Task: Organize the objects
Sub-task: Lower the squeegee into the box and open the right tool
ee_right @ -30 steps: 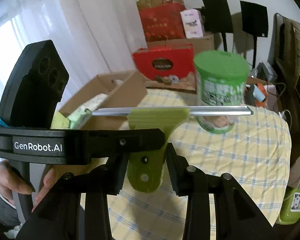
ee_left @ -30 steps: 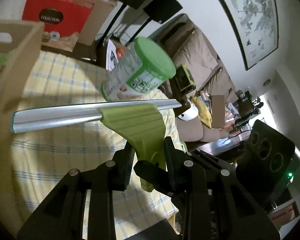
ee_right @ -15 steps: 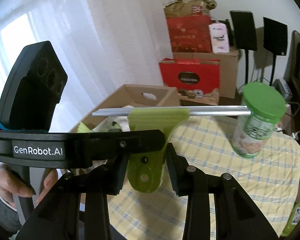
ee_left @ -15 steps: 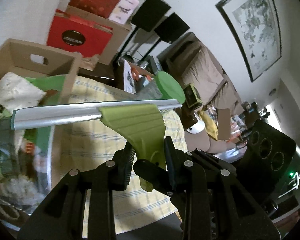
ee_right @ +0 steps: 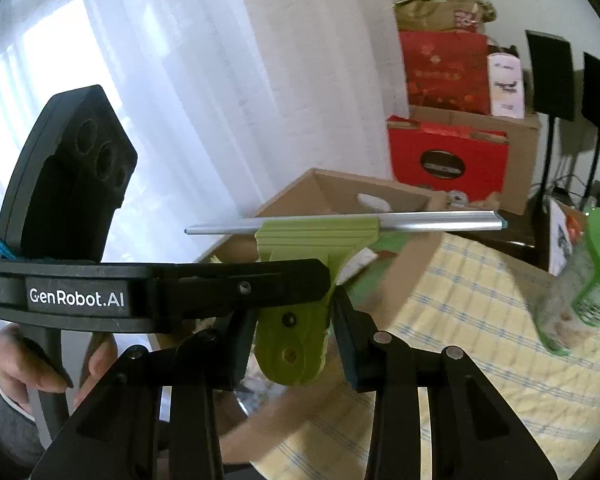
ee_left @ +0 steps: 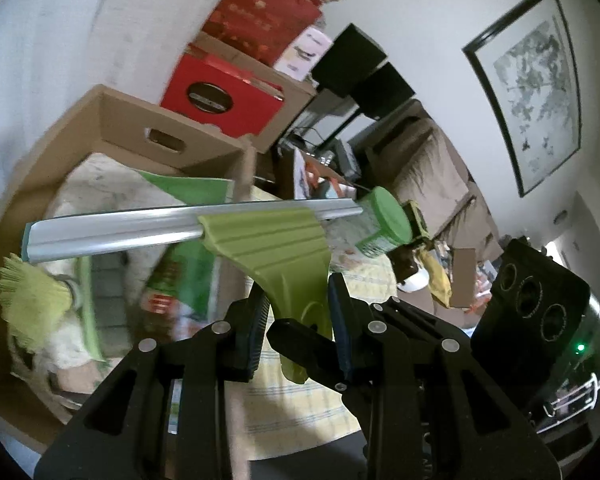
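Cardboard now fills the left view: the box (ee_left: 112, 120), formerly at the edge, has been brought beneath the squeegee (ee_left: 260, 248), so stowing looks imminent. The squeegee's handle is gripped by both the left claw (ee_left: 296, 320) and right claw (ee_right: 292, 328), while the jar (ee_right: 576, 292) is left behind on the worktop (ee_right: 480, 320).

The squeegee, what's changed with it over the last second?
The squeegee, gripped by both tongs, left and right, has been carried from beside the green-lidded jar to over the open cardboard box. Both grips stayed unchanged, and the jar stayed on the checked cloth.
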`<state>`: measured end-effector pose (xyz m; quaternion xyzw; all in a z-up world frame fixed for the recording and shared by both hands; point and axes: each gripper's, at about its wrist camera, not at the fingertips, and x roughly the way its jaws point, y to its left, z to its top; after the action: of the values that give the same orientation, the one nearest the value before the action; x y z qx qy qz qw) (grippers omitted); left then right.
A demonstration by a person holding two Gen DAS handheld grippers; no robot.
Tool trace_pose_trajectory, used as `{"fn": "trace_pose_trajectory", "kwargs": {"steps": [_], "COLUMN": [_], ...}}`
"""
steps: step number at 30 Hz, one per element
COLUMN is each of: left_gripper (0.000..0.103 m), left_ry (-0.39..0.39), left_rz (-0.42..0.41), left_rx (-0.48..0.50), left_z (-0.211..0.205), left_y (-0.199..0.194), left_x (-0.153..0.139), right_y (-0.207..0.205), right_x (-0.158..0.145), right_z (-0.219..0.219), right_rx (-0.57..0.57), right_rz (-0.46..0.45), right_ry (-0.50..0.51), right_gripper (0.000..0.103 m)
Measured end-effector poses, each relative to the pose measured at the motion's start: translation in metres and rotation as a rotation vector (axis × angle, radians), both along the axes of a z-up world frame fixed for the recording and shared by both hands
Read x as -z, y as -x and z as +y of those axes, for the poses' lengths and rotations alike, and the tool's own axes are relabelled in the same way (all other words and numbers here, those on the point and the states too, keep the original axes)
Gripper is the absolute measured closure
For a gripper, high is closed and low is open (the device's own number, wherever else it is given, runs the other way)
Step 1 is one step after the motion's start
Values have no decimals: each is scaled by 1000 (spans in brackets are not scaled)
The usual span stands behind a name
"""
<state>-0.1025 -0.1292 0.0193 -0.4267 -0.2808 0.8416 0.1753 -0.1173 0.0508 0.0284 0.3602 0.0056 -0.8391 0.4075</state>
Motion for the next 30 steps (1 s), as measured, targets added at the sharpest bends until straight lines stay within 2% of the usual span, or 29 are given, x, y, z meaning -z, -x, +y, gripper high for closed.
{"fn": "trace_pose_trajectory", "kwargs": {"steps": [12, 18, 26, 28, 30], "left_gripper": [76, 76, 75, 70, 52], "left_ry": [-29, -16, -49, -42, -57], "left_rz": [-52, -82, -115, -129, -151], "left_rx": [-62, -66, -63, -71, -77], "left_z": [-53, -60, -64, -65, -67], "left_y": [17, 32, 45, 48, 49], "left_x": [35, 53, 79, 83, 87], "right_y": [24, 40, 53, 56, 57], "right_x": [27, 50, 67, 70, 71], "right_z": [-51, -58, -60, -61, -62], "right_rx": [-77, -66, -55, -52, -49], "right_rz": [-32, -83, -106, -106, -107], "right_ry": [-14, 5, -25, -35, -38], "right_gripper": [66, 66, 66, 66, 66]}}
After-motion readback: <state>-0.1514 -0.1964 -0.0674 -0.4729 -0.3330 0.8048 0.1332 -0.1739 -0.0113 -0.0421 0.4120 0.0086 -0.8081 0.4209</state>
